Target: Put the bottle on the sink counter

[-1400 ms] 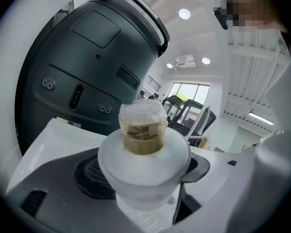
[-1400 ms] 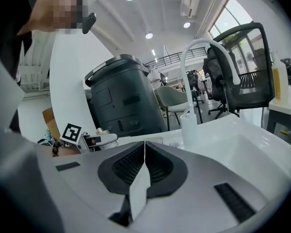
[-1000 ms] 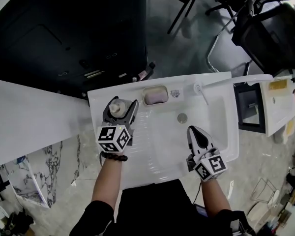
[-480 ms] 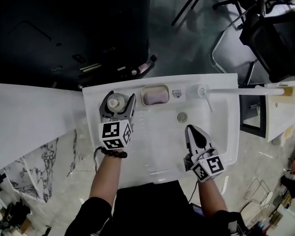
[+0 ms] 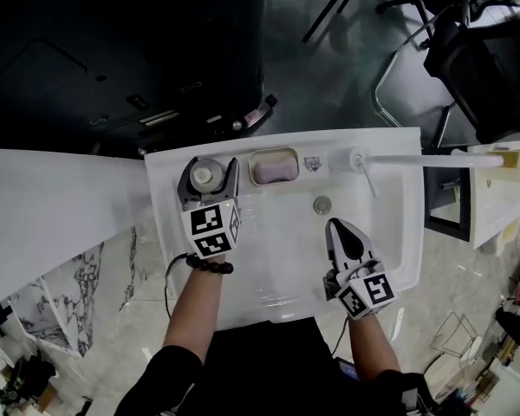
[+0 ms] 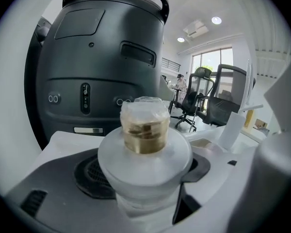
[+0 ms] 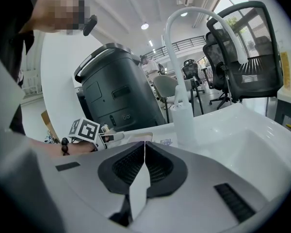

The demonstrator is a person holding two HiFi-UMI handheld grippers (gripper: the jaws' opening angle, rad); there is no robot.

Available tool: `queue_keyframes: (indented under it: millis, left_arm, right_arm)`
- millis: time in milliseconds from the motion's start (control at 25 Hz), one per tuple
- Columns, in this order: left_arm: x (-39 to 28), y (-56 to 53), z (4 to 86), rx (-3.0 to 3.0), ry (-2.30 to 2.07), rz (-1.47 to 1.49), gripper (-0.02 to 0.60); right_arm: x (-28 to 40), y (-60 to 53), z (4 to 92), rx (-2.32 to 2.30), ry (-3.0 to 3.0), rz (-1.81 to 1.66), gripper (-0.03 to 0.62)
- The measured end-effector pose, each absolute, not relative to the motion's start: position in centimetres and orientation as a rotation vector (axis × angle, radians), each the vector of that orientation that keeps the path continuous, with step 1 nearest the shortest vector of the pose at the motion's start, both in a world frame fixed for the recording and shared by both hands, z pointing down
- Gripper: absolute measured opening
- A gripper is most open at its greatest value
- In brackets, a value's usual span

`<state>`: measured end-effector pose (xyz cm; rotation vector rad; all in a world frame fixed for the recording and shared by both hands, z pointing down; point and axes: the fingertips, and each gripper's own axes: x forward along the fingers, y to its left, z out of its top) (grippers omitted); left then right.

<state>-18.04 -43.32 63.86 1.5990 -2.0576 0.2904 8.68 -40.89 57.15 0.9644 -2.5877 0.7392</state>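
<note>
While the left gripper's [image 5: 210, 168] fingers [image 5: 184, 183] stand wide and press on both sides of the bottle [image 6: 144, 130], it stands upright between them at the back left corner of the sink's tabletop [image 5: 163, 189], with the soap dish [image 5: 273, 166] just beside the right-hand finger. The right gripper's [image 5: 335, 225] fingers [image 5: 343, 246] are pressed together on nothing above the basin [image 5: 277, 254], the drain [image 5: 321, 204] just ahead of their tips.

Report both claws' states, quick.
Left claw: closed on the bottle.
Right claw: closed, holding nothing.
</note>
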Motion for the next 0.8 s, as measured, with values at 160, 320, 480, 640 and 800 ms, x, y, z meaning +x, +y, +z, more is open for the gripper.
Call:
queue_keyframes:
  millis: [160,320,480,640,800]
  left_arm:
    - [-17.8,-43.4,64.1,1.613,-2.081,0.362,0.356]
    - [-17.7,-43.5,64.2,1.616,-2.093,0.398,0.356]
    - [-17.4,-43.6,64.4,1.607,-2.131,0.478,0.356]
    - [-17.4,-43.7,64.9,1.588,-2.115,0.530,0.357]
    - [-17.1,-43.8,65.0,1.621,-2.065,0.510,0.359]
  right_arm:
    - [8.8,-40.7,57.1,0.966,-2.589,0.742,0.031]
    - [8.9,-40.3,57.3,0.967,-2.582,0.747,0.031]
    - [8.8,-39.9,57.4,0.968,-2.583,0.749,0.031]
    - [8.5,-39.7,57.3,0.967,-2.585,0.755,0.031]
    - [8.3,-39.3,57.0,0.971,-2.585,0.750,0.031]
